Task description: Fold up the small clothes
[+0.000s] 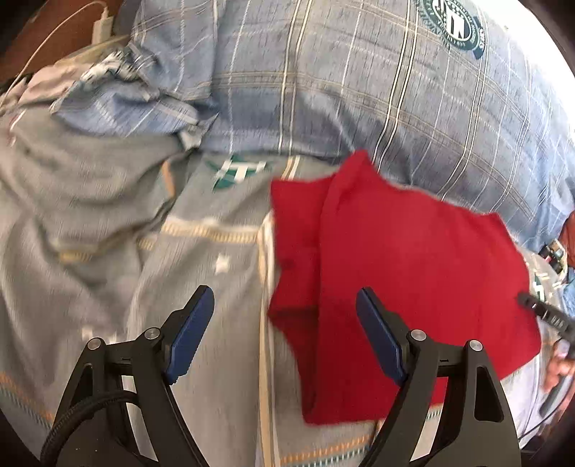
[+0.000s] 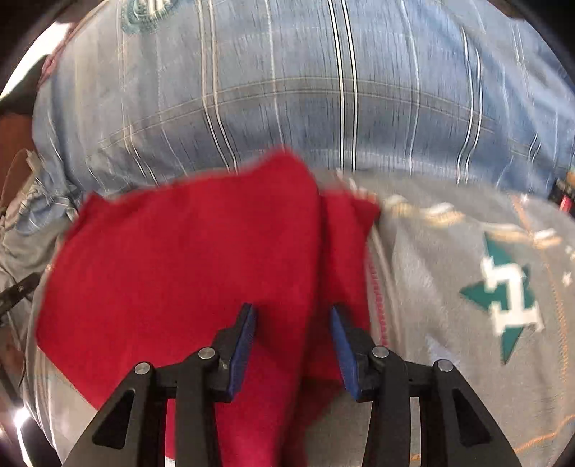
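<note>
Red cloth (image 1: 402, 273) lies on our bed (image 1: 201, 287). We hold left gripper (image 1: 285, 310) jaws wide, empty; right gripper (image 2: 293, 319) jaws half open over it, gripping nothing.

A grey bedsheet (image 1: 201, 251) with orange-and-white stripes and green-and-white star emblems fills the lower frame. Above it lies a plump blue plaid pillow (image 1: 359, 89) bearing a round green crest at upper right. At upper left — a white charger with cable (image 1: 100, 25).
</note>
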### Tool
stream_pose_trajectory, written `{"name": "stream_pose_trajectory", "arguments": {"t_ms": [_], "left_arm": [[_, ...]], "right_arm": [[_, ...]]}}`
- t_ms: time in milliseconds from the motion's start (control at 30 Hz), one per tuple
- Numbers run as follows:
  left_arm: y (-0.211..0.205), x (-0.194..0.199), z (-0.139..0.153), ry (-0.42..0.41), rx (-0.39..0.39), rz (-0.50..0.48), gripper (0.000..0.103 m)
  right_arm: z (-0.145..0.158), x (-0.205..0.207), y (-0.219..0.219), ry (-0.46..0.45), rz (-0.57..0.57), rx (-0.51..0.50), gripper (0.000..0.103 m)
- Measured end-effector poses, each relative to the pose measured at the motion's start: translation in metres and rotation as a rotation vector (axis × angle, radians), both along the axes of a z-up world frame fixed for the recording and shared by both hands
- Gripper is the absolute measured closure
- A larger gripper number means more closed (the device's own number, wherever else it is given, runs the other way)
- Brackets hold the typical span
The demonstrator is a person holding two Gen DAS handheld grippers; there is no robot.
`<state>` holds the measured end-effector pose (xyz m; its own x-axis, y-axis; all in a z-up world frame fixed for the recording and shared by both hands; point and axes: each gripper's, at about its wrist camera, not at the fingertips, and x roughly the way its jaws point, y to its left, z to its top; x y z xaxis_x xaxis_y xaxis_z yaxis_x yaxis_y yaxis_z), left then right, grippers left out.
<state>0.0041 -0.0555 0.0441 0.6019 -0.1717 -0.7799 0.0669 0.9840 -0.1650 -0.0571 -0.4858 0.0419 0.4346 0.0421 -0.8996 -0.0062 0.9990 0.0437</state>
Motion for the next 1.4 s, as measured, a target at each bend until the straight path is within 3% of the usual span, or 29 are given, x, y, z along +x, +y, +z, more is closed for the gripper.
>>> {"name": "stream_pose_trajectory", "arguments": {"t_ms": [67, 167, 333, 600, 833, 1000, 1233, 1400], "left_arm": [[-0.001, -0.007, -0.005, 0.005, 0.000, 0.020, 0.021], [-0.003, -0.011, -0.011, -0.006, 0.020, 0.039, 0.021], [-0.009, -0.009, -0.023, -0.012, 0.037, 0.039, 0.021], [-0.008, 0.000, -0.032, -0.007, 0.027, 0.021, 0.021], [-0.006, 0.002, -0.034, 0.005, 0.003, 0.017, 0.021], [-0.006, 0.003, -0.035, 0.005, 0.000, 0.016, 0.021], [-0.004, 0.006, -0.037, 0.009, -0.003, 0.020, 0.021], [-0.007, 0.005, -0.037, 0.008, 0.004, 0.017, 0.021]], "right_arm": [[0.008, 0.000, 0.004, 0.017, -0.023, -0.006, 0.062], [0.033, -0.002, 0.022, -0.043, -0.005, 0.026, 0.062], [0.045, 0.017, 0.090, -0.083, 0.139, 0.031, 0.062], [0.017, 0.055, 0.193, -0.086, 0.313, 0.096, 0.062], [-0.004, 0.084, 0.269, -0.096, 0.441, 0.064, 0.063], [-0.031, 0.117, 0.293, -0.050, 0.415, 0.001, 0.068], [-0.074, 0.143, 0.308, 0.019, 0.377, -0.008, 0.070], [-0.074, 0.143, 0.307, 0.008, 0.373, 0.005, 0.068]]}}
